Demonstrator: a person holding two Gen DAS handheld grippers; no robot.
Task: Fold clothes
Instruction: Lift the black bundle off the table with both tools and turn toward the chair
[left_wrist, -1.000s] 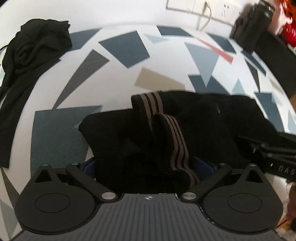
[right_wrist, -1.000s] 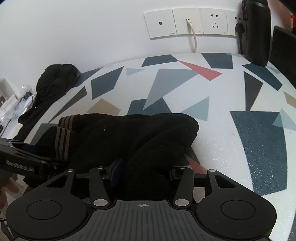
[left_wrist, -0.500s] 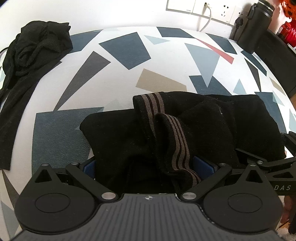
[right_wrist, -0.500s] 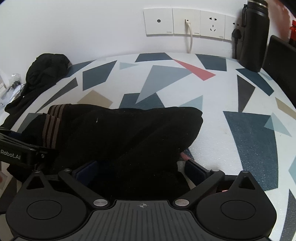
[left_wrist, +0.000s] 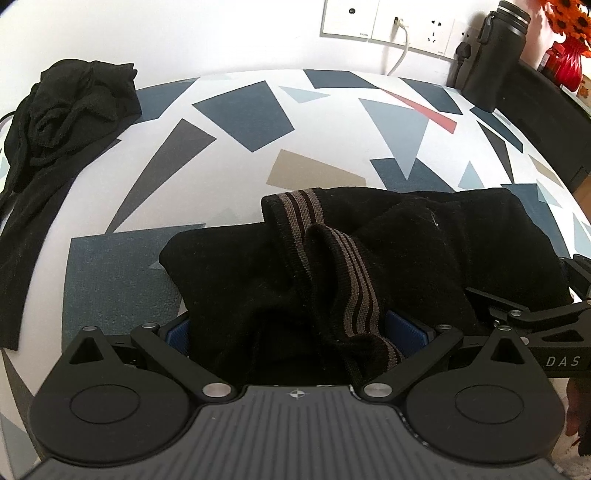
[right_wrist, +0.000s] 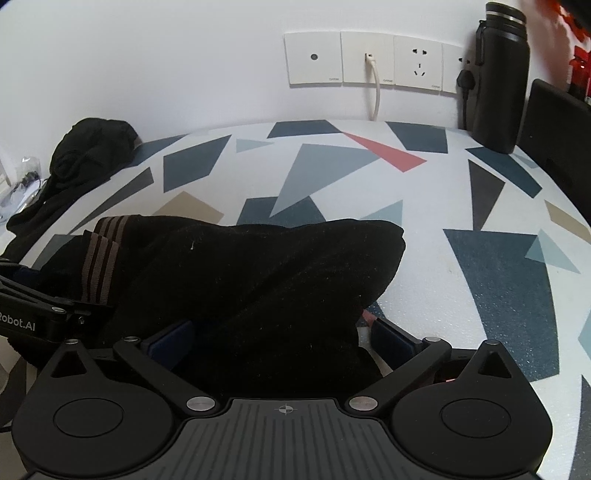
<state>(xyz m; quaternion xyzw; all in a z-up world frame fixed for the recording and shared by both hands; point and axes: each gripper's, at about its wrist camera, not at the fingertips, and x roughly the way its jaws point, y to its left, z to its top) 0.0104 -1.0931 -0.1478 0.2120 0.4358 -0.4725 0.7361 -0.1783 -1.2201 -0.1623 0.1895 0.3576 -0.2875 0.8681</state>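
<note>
Here, a black sweater (left_wrist: 424, 258) is seen lying bunched on the table (left_wrist: 236, 177), in the near half of it. Its two cuffs, marked with brown stripes (left_wrist: 354, 280), are turned up at the middle of the left view, and at 9 o'clock in the right view (right_wrist: 99, 258).

The left gripper (left_wrist: 295, 332) is placed at the near edge of the sweater. Its jaws are spread wide, and a thick fold of cloth lies between the blue pads (left_wrist: 406, 328) without being pressed.

The right gripper (right_wrist: 280, 336) is placed at the other end. Its jaws are also apart, with cloth between them, and the right pad (right_wrist: 391, 339) is clear of the fabric.

A second black garment (left_wrist: 62, 118) is heaped at 10 o'clock, well apart. A black bottle (right_wrist: 498, 74) stands at 1 o'clock near the sockets (right_wrist: 369, 59).
</note>
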